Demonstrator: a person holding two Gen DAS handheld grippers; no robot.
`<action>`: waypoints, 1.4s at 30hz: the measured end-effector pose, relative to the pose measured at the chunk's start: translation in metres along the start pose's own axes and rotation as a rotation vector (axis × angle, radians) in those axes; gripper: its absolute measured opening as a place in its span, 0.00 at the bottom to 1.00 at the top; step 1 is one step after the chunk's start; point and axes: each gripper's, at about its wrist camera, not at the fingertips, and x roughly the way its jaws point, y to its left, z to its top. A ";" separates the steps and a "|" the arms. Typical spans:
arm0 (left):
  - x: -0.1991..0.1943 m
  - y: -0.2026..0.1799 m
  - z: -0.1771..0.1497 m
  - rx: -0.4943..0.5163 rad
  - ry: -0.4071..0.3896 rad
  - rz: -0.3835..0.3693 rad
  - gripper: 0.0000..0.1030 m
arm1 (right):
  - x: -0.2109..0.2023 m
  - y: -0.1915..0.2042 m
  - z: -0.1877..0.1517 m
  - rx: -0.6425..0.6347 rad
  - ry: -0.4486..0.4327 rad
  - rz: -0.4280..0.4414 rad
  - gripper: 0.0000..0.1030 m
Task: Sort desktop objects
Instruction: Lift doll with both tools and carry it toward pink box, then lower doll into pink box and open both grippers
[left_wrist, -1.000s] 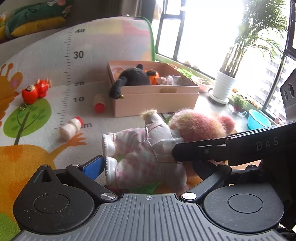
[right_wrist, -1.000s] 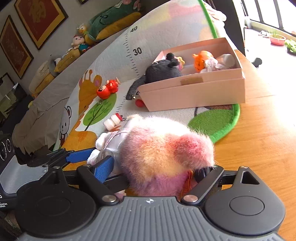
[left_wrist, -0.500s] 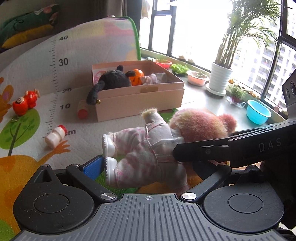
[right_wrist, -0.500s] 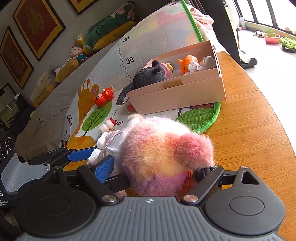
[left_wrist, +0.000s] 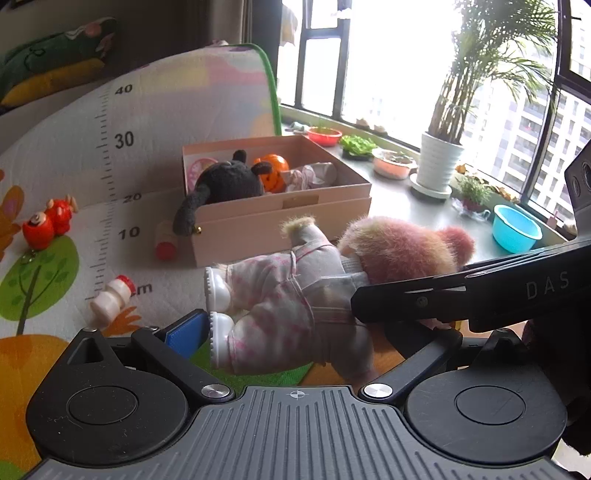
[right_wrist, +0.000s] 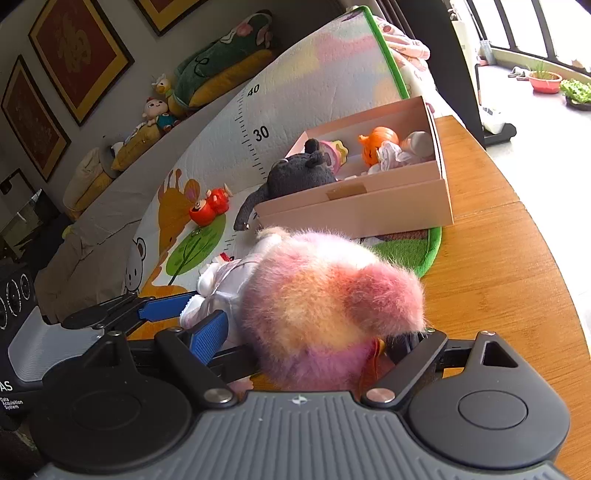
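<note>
1. The plush doll (left_wrist: 295, 295) (right_wrist: 325, 314) is being gripped by both claws at once and is being held lying on its side above the play mat (left_wrist: 74, 166) (right_wrist: 295, 92).
2. The left claw (left_wrist: 280, 328) is being kept closed on the doll's pink checked legs, beside the white shoes (left_wrist: 218, 291).
3. The right claw (right_wrist: 306, 339) is being kept closed on the doll's fluffy pink-and-orange head.
4. The pink cardboard box (left_wrist: 295, 225) (right_wrist: 388, 210) is being seen just beyond the doll, resting on the mat, with a dark plush toy (left_wrist: 225, 184) (right_wrist: 295, 177) hanging over its near wall and an orange pumpkin toy (left_wrist: 271, 171) (right_wrist: 376, 144) lying inside.
5. A small white bottle with a red cap (left_wrist: 110, 299) and a red figurine (left_wrist: 46, 225) (right_wrist: 208, 206) are being left lying on the mat, well apart from the box.
6. The wooden tabletop (right_wrist: 498, 277) is being shown under the mat's green edge.
</note>
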 end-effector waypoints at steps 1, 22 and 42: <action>0.003 0.002 0.005 0.004 -0.010 -0.003 1.00 | 0.000 0.000 0.005 -0.006 -0.009 -0.003 0.85; 0.135 0.062 0.110 0.020 -0.054 -0.070 1.00 | 0.086 -0.044 0.158 -0.021 -0.179 -0.039 0.85; 0.067 0.152 0.096 -0.107 -0.205 0.017 1.00 | 0.061 -0.074 0.156 0.061 -0.264 -0.115 1.00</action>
